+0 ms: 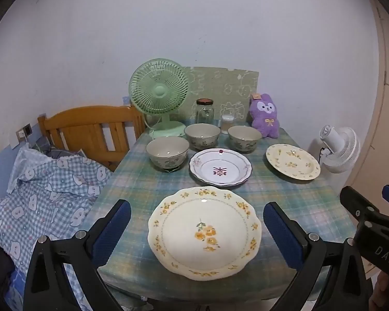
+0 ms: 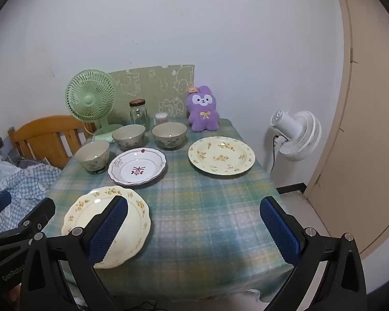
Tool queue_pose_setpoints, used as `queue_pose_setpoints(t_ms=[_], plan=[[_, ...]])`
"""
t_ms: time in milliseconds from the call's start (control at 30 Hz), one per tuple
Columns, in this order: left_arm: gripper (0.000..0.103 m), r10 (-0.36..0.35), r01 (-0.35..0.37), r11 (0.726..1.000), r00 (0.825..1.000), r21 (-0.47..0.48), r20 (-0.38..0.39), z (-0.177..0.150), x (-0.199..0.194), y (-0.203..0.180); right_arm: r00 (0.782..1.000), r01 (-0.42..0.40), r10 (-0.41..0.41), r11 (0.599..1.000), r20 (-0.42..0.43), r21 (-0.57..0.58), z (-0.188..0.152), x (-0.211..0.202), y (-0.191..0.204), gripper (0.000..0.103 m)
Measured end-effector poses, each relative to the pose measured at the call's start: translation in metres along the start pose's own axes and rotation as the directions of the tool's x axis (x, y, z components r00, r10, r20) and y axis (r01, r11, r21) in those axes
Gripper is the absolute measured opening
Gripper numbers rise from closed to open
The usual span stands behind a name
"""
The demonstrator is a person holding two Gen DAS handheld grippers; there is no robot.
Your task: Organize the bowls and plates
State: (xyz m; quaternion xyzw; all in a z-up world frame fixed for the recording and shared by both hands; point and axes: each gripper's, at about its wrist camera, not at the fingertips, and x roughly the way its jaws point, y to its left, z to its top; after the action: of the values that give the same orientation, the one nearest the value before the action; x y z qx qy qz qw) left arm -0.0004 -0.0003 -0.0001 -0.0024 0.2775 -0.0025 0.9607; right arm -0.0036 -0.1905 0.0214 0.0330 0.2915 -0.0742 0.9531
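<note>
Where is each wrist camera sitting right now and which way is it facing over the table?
Left wrist: sits on the left gripper, tilted down over the near table edge at the near yellow-flower plate between its open fingers; the right gripper shows at the right edge.
Right wrist: sits on the right gripper, further right, facing bare tablecloth; the left gripper shows at its left edge.
Shared: same plate, purple-patterned plate, three bowls, green fan.

Left tool (image 1: pixel 197 229) wide open, right tool (image 2: pixel 193 229) wide open, both angled downward
</note>
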Motion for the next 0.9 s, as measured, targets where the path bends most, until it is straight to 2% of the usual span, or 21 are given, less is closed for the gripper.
queue_pose_setpoints(t_ms=[267,300,633,900], plan=[[0.103,-0.012,0.012,1.0,1.0,0.003,-0.023,0.018,-0.01,-0.013,1.0,-0.004,0.004,1.0,-0.002,0.017,-0.002,-0.009,-0.003,0.103],[0.103,-0.022,0.022,1.0,1.0,0.012,-0.018,0.009,-0.012,-0.013,1.0,-0.008,0.008,1.0,0.002,0.012,-0.005,-0.009,-0.005,0.103],[0.103,-0.002,0.002,1.0,1.0,0.016,-0.017,0.004,-0.015,-0.01,1.0,-0.002,0.004,0.999,0.021,-0.051,-0.016,-0.013,0.001,0.103],[0.102,0.001,0.0,1.0,1.0,0.021,-0.015,-0.002,-0.014,-0.012,1.0,-0.002,0.003,0.999,0.019,-0.045,-0.018,-0.016,0.0,0.103]])
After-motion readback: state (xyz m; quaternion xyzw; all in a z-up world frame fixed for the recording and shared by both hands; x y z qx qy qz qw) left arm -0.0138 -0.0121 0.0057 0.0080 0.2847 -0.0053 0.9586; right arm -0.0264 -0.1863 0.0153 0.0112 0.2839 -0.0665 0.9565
